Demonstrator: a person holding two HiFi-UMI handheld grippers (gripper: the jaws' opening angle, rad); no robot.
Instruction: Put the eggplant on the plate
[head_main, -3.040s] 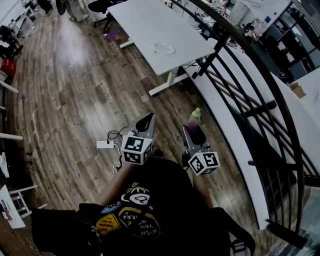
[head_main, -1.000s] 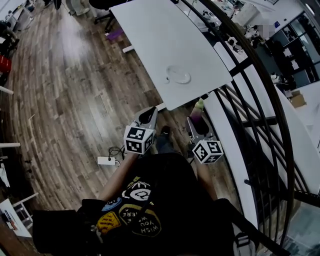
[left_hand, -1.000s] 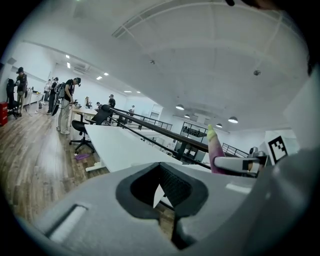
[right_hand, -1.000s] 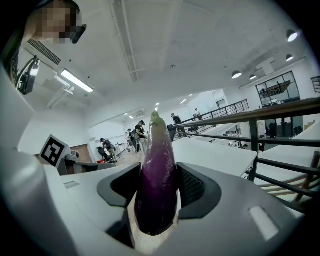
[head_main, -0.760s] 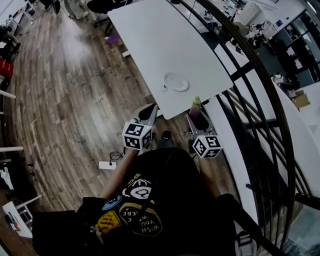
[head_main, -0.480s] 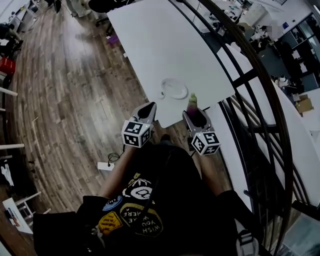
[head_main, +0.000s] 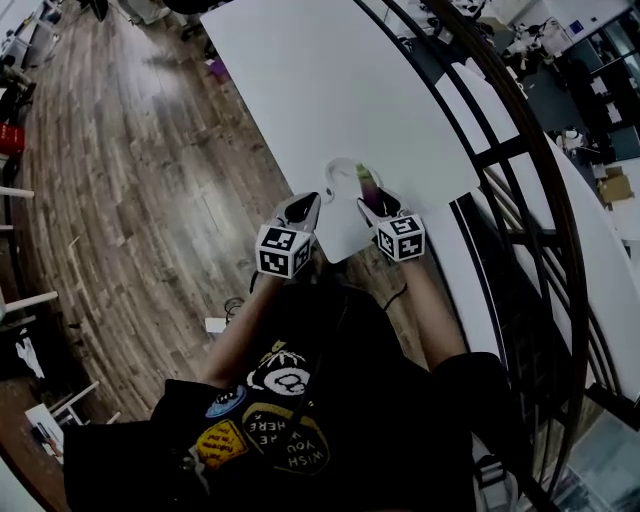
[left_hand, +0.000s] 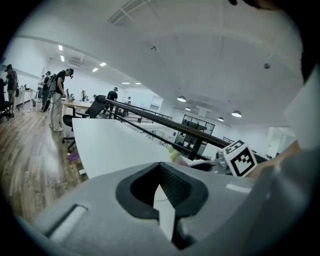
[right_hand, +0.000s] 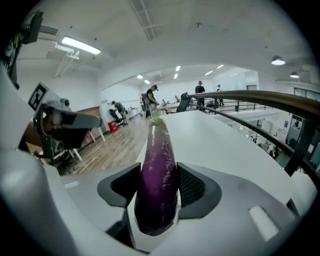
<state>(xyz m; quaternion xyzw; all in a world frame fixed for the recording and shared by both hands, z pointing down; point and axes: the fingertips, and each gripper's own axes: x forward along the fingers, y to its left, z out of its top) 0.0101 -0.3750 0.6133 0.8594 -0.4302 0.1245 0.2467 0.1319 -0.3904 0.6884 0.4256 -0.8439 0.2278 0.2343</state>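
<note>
Only the head view shows the plate (head_main: 338, 170), a clear disc on the white desk (head_main: 300, 80), close to the desk's near corner. That view also takes in the wooden floor (head_main: 120, 200) left of the desk and a dark railing (head_main: 500, 150) to its right.

The left gripper view shows the left gripper (left_hand: 161, 189) with its jaws drawn almost together. Only a sliver of desk shows between them, and they hold nothing. Off to the right it catches the green cap of the eggplant (left_hand: 174, 154) and the marker cube (left_hand: 240, 157) of the other gripper. People (left_hand: 59, 100) stand far off at the left, beyond the desk's far end.

The right gripper view shows what is small from above. The right gripper (right_hand: 159, 192) is clamped on the eggplant, its pads pressing the purple body on both sides. The blunt end sits back between the jaws, and the capped end points away over the desk.

From the head view, both grippers hang side by side over the near corner. The eggplant's cap lies over the plate's right rim, and its body trails back toward the desk's near edge inside the right gripper. Whether the cap touches the plate cannot be told.
</note>
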